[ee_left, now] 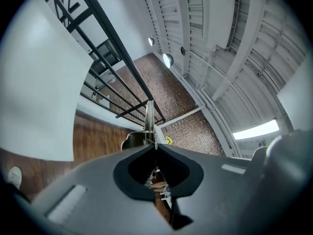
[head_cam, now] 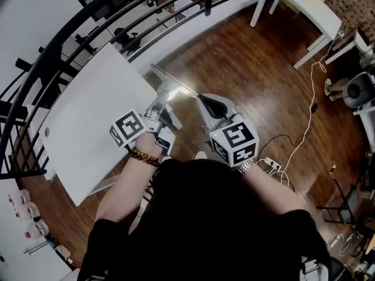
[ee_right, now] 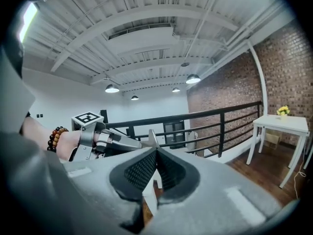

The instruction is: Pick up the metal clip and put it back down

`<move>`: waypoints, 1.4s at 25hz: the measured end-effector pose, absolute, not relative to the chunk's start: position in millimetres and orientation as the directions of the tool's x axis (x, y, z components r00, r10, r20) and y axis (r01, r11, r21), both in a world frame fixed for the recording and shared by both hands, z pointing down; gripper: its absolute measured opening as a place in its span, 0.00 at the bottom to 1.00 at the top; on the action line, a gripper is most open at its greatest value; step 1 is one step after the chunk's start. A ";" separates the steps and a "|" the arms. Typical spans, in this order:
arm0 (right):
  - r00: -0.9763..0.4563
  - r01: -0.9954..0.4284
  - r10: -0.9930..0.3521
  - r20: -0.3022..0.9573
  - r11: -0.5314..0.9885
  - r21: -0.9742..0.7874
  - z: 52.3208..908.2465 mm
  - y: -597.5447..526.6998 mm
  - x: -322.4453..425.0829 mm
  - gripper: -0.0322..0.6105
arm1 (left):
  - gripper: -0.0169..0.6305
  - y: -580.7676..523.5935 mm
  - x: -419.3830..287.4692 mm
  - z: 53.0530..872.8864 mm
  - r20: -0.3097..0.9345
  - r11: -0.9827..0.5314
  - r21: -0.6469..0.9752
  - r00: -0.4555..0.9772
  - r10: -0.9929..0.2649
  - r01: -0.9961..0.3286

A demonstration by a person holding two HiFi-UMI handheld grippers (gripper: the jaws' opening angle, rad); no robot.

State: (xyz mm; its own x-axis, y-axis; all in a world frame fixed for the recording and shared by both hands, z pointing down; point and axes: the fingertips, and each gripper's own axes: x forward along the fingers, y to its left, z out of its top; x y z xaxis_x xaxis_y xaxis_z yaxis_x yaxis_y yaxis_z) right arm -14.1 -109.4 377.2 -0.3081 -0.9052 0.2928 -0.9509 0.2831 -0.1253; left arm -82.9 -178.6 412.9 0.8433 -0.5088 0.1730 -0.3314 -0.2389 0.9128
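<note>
The left gripper (ee_left: 155,148) and the right gripper (ee_right: 156,150) were each closed on the metal clip (head_cam: 176,88), which hung in the air just beside the white worktop (head_cam: 88,127), over the wooden floor (head_cam: 234,57).

The silvery metal clip (ee_left: 150,117) stands upright, its sprung base pinched in the left tool's (ee_left: 155,147) closed tips.

It is bright in the room. The ceiling lamps (ee_right: 112,88) glow at 10 o'clock in the right gripper view. The metal clip (head_cam: 179,89) flashes white near the middle of the head view (a strong glare). All the pictures bend at the edges and have dark corners.
</note>
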 end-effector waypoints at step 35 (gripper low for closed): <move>0.145 -0.983 -0.937 0.317 -0.174 -0.065 374.2 -124.2 340.3 0.04 | 0.06 -225.1 291.4 412.3 0.086 -0.276 0.955 0.991 -0.104 -0.112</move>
